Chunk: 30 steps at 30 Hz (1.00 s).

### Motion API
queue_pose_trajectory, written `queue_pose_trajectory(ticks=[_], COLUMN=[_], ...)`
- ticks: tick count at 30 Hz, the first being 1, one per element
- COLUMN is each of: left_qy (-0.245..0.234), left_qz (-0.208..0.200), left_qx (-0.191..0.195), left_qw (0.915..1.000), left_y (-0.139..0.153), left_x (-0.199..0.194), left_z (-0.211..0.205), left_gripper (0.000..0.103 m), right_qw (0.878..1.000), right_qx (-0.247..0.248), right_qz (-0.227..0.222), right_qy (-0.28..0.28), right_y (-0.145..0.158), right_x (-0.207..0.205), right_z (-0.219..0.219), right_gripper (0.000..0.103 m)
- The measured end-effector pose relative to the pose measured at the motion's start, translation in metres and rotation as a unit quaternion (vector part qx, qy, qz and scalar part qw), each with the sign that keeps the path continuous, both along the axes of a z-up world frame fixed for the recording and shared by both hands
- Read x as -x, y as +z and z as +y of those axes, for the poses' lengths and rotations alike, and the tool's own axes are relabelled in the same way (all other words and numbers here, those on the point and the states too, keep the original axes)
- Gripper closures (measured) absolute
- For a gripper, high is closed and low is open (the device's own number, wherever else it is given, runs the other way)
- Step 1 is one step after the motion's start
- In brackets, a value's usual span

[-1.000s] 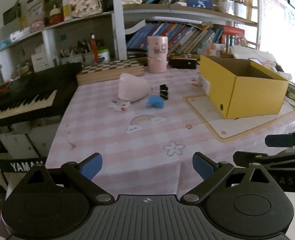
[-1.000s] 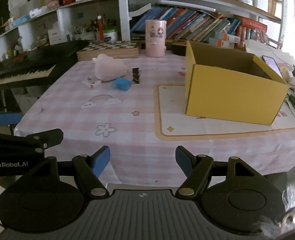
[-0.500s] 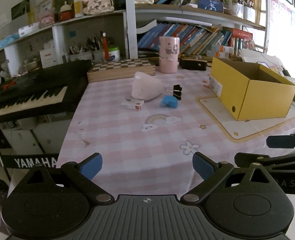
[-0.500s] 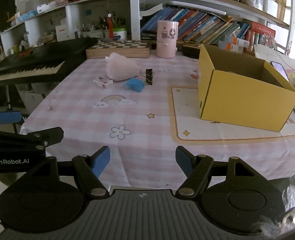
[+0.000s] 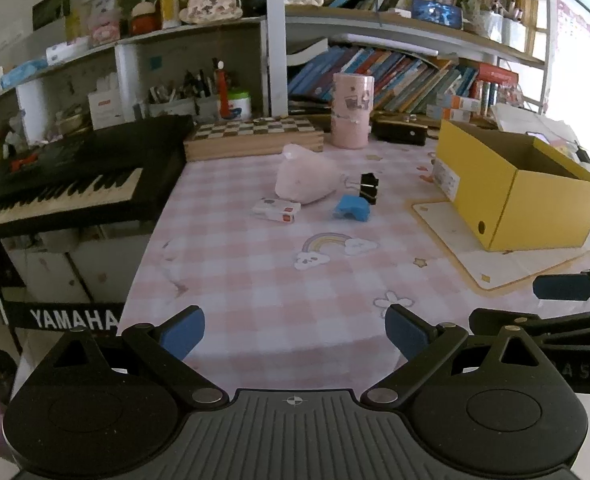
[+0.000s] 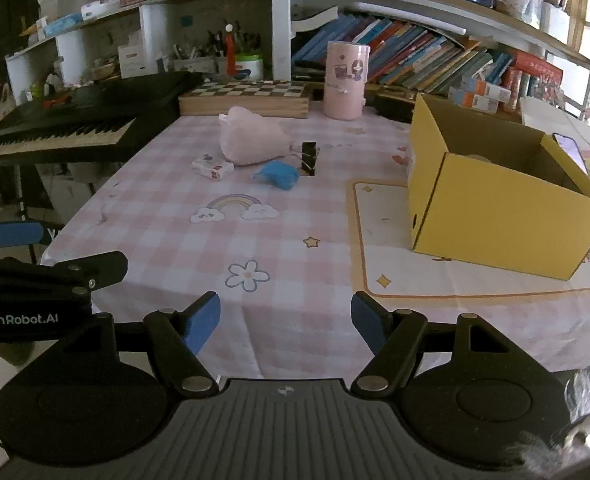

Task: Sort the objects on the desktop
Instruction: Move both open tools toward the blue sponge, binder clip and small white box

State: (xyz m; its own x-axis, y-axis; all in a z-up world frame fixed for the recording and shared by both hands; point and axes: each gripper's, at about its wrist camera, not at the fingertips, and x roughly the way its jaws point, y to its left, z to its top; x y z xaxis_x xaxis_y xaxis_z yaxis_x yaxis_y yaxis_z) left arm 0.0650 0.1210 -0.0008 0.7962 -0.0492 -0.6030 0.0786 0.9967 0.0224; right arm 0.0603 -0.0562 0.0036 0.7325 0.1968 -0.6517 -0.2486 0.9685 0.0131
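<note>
Left wrist view
Left gripper point(image 5: 295, 330): jaws spread, nothing between them.
Pink pouch point(image 5: 306, 180): 12 o'clock, on the checked tablecloth point(image 5: 255, 272).
Blue item point(image 5: 351, 209): just beside the pouch, near a black binder clip point(image 5: 369, 186).

Right wrist view
Right gripper point(image 6: 286, 322): jaws spread, empty.
Yellow box point(image 6: 495, 216): 2 o'clock, open-topped.
White eraser point(image 6: 213, 168): 11 o'clock.
</note>
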Motion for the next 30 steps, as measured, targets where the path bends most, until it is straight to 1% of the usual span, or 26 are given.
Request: queue_pose_trajectory(ticks=[10,21,30], left_qy=[0.014,0.036,0.049], left_qz=[0.008,0.02,0.013], left_qx=[-0.005,-0.005,-0.017], left_qw=[0.9999,0.9991,0.9986], left_y=[-0.003,-0.004,0.003], left_x=[-0.029,-0.082,-0.119], left_z=[0.001,-0.003,-0.008], left_gripper=[0.005,0.005,0.005], right_qw=[1.0,0.999,0.999], right_qx=[-0.004,-0.008,-0.015], right_qz=[0.004,0.011,0.013], right_qy=[0.018,0.036,0.049], right_y=[-0.004,-0.005,-0.005], right_x=[-0.034,-0.093,-0.138], right_z=[0.003,0.0,-0.004], right_gripper=[0.034,0.034,0.033])
